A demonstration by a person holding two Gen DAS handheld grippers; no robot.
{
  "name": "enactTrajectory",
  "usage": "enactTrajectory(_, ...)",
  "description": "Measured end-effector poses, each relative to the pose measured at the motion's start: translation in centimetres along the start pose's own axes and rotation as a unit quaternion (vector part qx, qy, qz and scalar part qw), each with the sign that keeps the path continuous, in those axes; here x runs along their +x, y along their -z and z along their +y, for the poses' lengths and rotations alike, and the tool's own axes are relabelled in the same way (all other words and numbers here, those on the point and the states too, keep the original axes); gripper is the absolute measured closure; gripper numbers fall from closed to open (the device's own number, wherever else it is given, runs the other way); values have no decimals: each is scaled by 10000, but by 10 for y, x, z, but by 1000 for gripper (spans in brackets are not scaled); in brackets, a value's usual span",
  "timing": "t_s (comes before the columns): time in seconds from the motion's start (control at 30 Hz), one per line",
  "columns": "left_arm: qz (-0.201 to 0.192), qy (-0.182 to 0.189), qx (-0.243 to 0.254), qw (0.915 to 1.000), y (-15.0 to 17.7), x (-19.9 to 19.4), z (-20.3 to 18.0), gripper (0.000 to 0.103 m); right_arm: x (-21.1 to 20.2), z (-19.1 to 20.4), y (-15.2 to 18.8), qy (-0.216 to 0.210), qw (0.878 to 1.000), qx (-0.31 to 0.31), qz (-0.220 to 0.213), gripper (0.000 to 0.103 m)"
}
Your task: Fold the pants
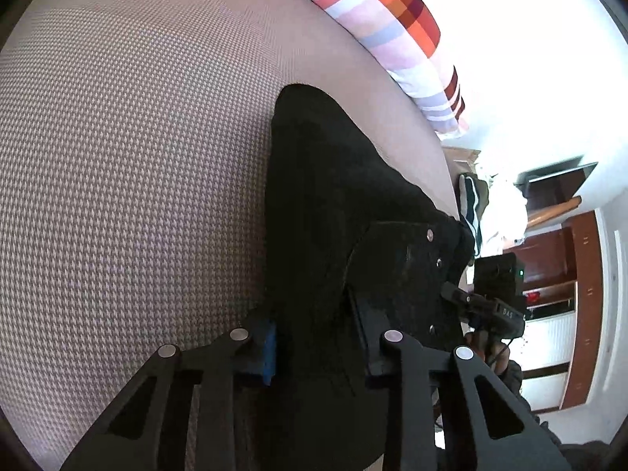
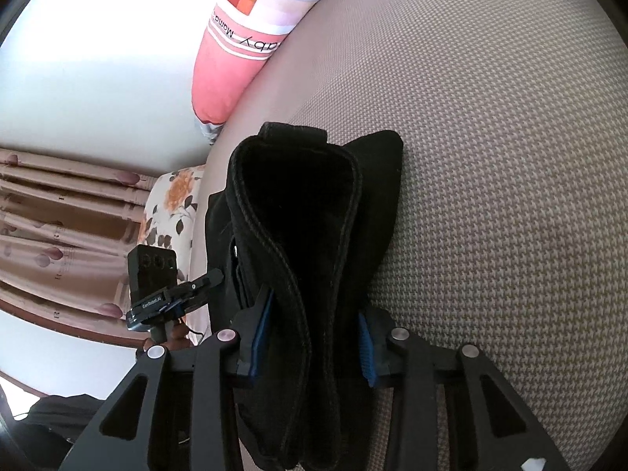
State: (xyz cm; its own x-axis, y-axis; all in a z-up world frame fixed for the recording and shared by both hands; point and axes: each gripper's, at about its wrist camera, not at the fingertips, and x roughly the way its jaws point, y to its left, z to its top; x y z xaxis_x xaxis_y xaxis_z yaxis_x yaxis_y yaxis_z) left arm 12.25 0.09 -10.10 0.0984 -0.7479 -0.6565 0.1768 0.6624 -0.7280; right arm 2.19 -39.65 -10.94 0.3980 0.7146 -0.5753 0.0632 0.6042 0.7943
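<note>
one black pants (image 2: pixel 310 243), two grippers, left gripper (image 1: pixel 320 347), right gripper (image 2: pixel 312 347)

We note the pants (image 2: pixel 314 235) as thick black cloth, matt and slightly fuzzy, with raised stitched seams along the waistband. The bed (image 1: pixel 117 157) carries a woven cover, coarse houndstooth weave in grey and cream, matt. The pillow (image 1: pixel 392 19) is smooth printed cotton-like cloth. Left tongs (image 1: pixel 318 349) and right tongs (image 2: pixel 312 347): matt black plastic links, 4 shiny metal pivot pins each, ribbed blue rubbery pads (image 2: pixel 367 349). Curtain (image 2: pixel 59 204) is soft printed cloth; cabinet (image 1: pixel 585 294) glossy brown wood.
</note>
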Motion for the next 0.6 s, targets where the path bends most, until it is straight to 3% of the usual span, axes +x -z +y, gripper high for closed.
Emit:
enactTrajectory(0.27, -6, 1, 45, 10000, -2, 6, -4, 72, 0, 3, 1, 54, 9999, -62, -75, 67)
enactTrajectory(0.6, -84, -851, 343, 9957, -2, 19, -39, 72, 2, 17, 7, 516, 9980, -59, -353, 70)
